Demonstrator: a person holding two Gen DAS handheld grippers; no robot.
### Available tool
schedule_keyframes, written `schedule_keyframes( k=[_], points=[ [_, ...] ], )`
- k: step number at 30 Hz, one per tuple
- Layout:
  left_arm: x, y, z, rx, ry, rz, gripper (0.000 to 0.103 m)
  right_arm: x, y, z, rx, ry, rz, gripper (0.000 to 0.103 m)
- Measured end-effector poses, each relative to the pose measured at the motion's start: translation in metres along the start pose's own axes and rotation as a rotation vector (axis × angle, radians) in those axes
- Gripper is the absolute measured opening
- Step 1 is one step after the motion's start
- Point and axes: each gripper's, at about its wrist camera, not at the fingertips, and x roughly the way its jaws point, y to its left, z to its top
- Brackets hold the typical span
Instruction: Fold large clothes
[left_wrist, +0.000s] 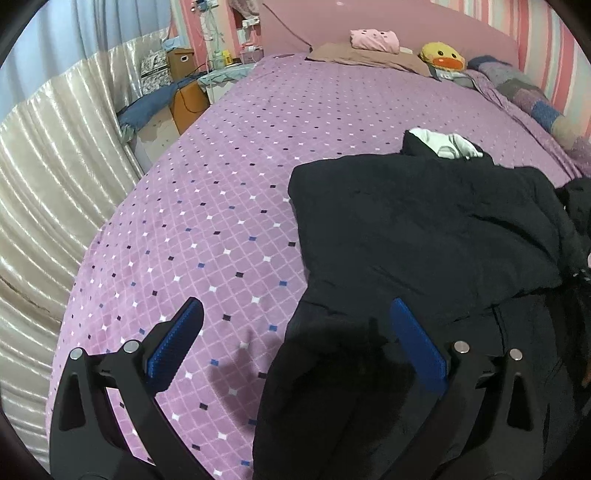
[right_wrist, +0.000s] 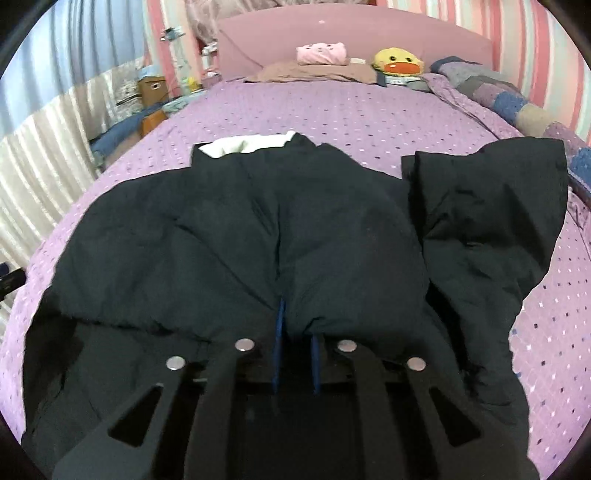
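Jacket (right_wrist: 236, 229), black, lies spread on purple bedspread (right_wrist: 369, 110). Right gripper (right_wrist: 295, 347) clenched on fabric fold near hem; left gripper (left_wrist: 295, 332) released, hovering over left edge. Lift pinched fold evenly, carry across, lay flat, avoid bunching.

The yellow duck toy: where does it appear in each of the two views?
Left wrist view: the yellow duck toy lies top right of centre, at the head of the bed.
Right wrist view: the duck lies top, right of centre.
Shared landmark: the pink pillow just left of it.
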Motion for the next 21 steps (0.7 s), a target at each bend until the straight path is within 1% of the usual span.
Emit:
schedule_keyframes(
  k=[3, 4, 5, 7, 8, 9, 11, 13, 15, 16, 17, 18, 19, 20, 21],
  points=[
    [0.001, -0.006, 0.002, 0.016, 0.003, 0.0, 0.1, -0.022, -0.004, -0.003, -0.009, 0.001, 0.019, 0.03],
    [0.002, -0.008, 0.004, 0.018, 0.002, -0.003, 0.1, -0.032, -0.005, -0.004, -0.017, -0.011, 0.019, 0.039],
    [0.001, -0.011, 0.007, 0.023, -0.002, -0.003, 0.1, -0.044, -0.008, -0.006, -0.019, -0.029, 0.017, 0.053],
    [0.001, -0.016, 0.013, 0.032, -0.014, 0.0, 0.1, -0.061, -0.01, -0.002, -0.016, -0.074, 0.005, 0.064],
    [0.001, -0.018, 0.016, 0.036, -0.019, -0.002, 0.1, -0.071, -0.015, 0.002, -0.008, -0.101, -0.004, 0.064],
    [0.001, -0.021, 0.02, 0.038, -0.025, -0.006, 0.1, -0.074, -0.018, 0.006, -0.001, -0.107, -0.01, 0.064],
    [0.005, -0.027, 0.024, 0.047, -0.029, -0.008, 0.1, -0.073, -0.028, 0.015, 0.023, -0.101, -0.021, 0.064],
    [0.015, -0.034, 0.027, 0.058, -0.019, -0.001, 0.1, -0.063, -0.039, 0.021, 0.064, -0.079, -0.015, 0.064],
    [0.026, -0.04, 0.031, 0.058, -0.005, -0.005, 0.1, -0.049, -0.049, 0.029, 0.123, -0.072, 0.037, 0.064],
    [0.035, -0.044, 0.034, 0.052, 0.008, -0.021, 0.1, -0.038, -0.051, 0.033, 0.14, -0.064, 0.054, 0.064],
    [0.045, -0.047, 0.037, 0.044, 0.026, -0.036, 0.1, -0.028, -0.052, 0.036, 0.147, -0.054, 0.054, 0.064],
    [0.056, -0.05, 0.039, 0.035, 0.047, -0.032, 0.1, -0.011, -0.054, 0.041, 0.155, -0.029, 0.05, 0.062],
    [0.065, -0.054, 0.041, 0.032, 0.06, -0.03, 0.1, -0.001, -0.053, 0.042, 0.159, -0.013, 0.049, 0.055],
    [0.072, -0.057, 0.042, 0.032, 0.068, -0.028, 0.099, 0.015, -0.053, 0.045, 0.166, 0.015, 0.059, 0.051],
    [0.08, -0.059, 0.043, 0.035, 0.071, -0.017, 0.091, 0.027, -0.053, 0.046, 0.171, 0.035, 0.072, 0.05]
  ],
)
